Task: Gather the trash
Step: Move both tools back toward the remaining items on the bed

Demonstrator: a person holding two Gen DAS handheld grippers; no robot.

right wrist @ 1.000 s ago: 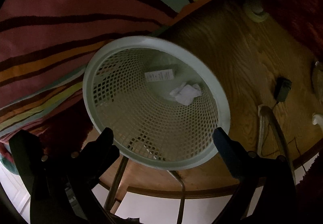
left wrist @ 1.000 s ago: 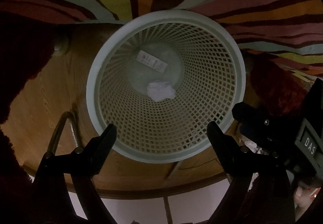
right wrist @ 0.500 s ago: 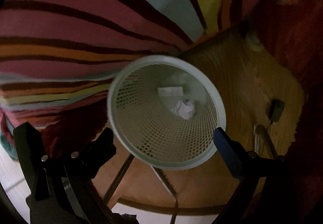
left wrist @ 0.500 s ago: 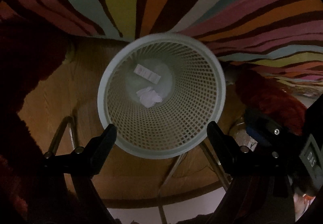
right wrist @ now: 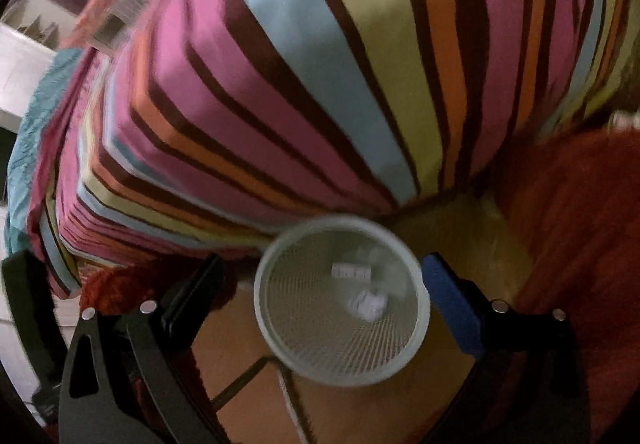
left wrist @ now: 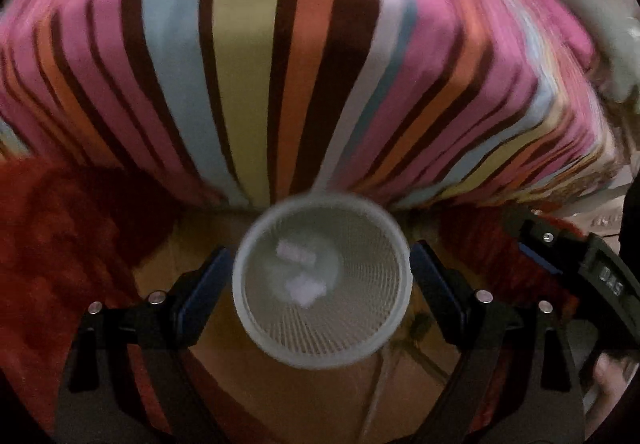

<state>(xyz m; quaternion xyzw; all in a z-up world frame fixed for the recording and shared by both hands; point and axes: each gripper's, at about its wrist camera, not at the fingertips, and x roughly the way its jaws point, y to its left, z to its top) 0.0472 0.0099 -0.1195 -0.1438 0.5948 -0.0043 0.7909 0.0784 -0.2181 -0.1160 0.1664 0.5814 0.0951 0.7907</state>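
Both grippers open, pointing steeply down over the basket

The left gripper (left wrist: 321, 276) points steeply down above the basket (left wrist: 256, 324), its two dark fingers (left wrist: 200, 296) spread wide to either side of the rim with nothing between them. The right gripper (right wrist: 322, 292) sits the same way above the basket (right wrist: 420, 324), jaws wide and empty; its body also shows right of the basket in the left view. A pale blur low beside it is perhaps the person's hand (left wrist: 612, 376).

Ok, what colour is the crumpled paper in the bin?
White; the crumpled paper shows best in the right wrist view.
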